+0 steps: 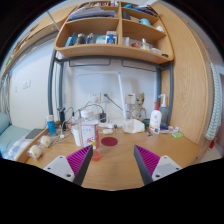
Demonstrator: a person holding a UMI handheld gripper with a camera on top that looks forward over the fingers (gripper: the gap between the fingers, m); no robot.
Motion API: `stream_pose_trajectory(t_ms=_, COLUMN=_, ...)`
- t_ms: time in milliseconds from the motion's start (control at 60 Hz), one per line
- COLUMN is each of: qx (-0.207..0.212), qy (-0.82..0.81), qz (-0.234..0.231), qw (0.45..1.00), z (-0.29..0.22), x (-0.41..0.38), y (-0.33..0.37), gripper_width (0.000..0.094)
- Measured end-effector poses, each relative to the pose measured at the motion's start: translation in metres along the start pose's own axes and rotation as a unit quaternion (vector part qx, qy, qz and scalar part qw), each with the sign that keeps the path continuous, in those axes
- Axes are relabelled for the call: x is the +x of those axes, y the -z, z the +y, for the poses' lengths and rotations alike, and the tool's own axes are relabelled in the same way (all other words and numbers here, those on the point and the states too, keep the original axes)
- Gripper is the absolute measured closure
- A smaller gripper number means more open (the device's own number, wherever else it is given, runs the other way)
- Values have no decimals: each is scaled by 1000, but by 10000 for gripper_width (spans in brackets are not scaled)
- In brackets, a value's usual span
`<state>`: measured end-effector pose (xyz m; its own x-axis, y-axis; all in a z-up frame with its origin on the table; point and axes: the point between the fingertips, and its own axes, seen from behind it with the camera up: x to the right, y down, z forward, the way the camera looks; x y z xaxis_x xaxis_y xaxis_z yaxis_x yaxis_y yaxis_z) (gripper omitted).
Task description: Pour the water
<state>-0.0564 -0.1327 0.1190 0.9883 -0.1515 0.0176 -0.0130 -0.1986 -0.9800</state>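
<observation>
My gripper is open and empty, held low over a wooden desk, with the magenta pads wide apart. A clear container with red print stands just ahead of the left finger. A small orange-pink piece sits at its foot beside the left fingertip. A dark red round disc lies flat on the desk beyond the fingers. A white bottle with a red cap stands farther off to the right.
A blue cup and several small items stand at the desk's left. Crumpled white paper lies at the back, a green item to the right. Wooden shelves with clutter hang above the white wall.
</observation>
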Motion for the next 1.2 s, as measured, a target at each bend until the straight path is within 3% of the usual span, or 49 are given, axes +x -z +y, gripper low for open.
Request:
stream_pose_trajectory(t_ms=317, qx=2, qy=14, qz=-88, qw=996, z=26, x=-89, y=-25, gripper_width=73)
stream_pose_trajectory(t_ms=767, qx=12, qy=21, qz=-56, qw=998, z=1, x=-87, y=-116, gripper_width=84)
stream_pose_trajectory(t_ms=833, qx=17, qy=25, qz=-61, qw=998, z=-1, x=-91, y=-125, gripper_width=121)
stream_pose_trajectory(t_ms=933, qx=22, qy=31, qz=-75, qw=996, z=-2, x=-98, y=-134, gripper_width=318)
stream_pose_trajectory(t_ms=1200, qx=26, qy=28, qz=-83, qw=996, z=-4, x=-103, y=-139, gripper_width=488)
